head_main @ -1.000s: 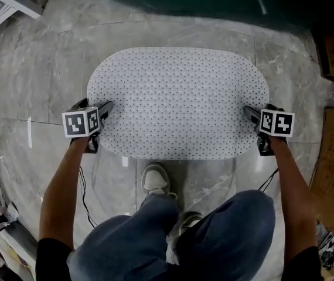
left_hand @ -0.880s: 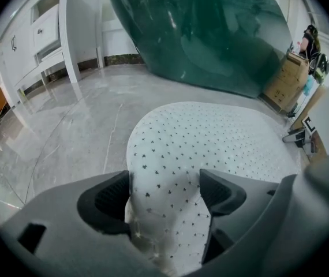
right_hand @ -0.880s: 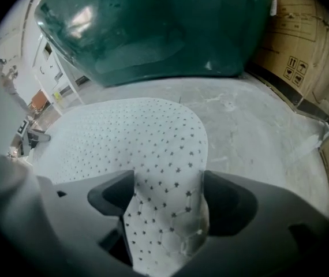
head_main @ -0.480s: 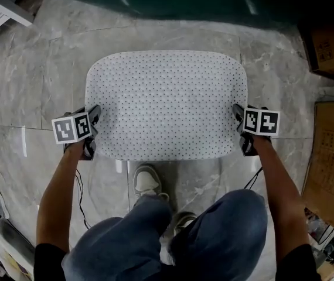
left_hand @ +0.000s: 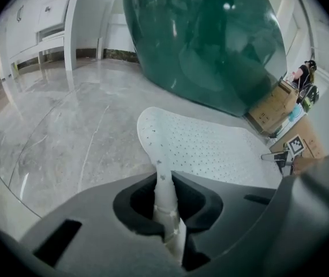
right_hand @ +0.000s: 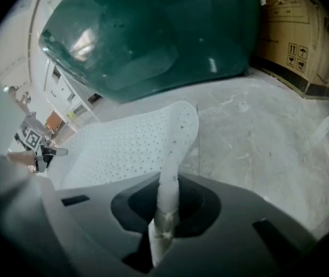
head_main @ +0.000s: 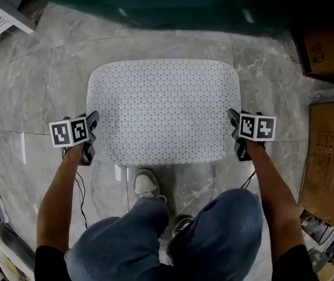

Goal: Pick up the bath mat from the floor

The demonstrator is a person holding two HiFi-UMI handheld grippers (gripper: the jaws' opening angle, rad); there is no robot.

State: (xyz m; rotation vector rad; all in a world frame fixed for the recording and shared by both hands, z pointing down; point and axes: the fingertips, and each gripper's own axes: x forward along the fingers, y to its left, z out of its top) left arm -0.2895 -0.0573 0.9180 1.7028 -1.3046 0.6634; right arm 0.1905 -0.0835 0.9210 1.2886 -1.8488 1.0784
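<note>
Seen from above, a white, rounded, rubbery bath mat dotted with small holes (head_main: 164,110) is spread over a grey marble-patterned tiled floor (head_main: 38,86), in front of a person standing in blue jeans (head_main: 214,233) and a pale shoe (head_main: 146,183).

The left hand-held gripper (head_main: 91,120) is clamped on the mat's left edge, and the right hand-held gripper (head_main: 232,119) is clamped on its right edge. The jaws of both have just been closing, with the mat between them. In the left gripper view, a thin fold of the white mat (left_hand: 210,152) is pinched tight between the dark jaws of the left hand-held gripper (left_hand: 164,180), and the edge is curled upward from the floor. The right gripper view shows the same on the other side: the mat (right_hand: 124,149) is drawn up into the shut jaws of the right hand-held gripper (right_hand: 167,189).

Whether the mat's middle rests on the floor cannot be told.

A large, dark green, glossy curved object (head_main: 184,4) stands just beyond the mat's far edge. Brown cardboard boxes (head_main: 325,51) are placed to the right.
</note>
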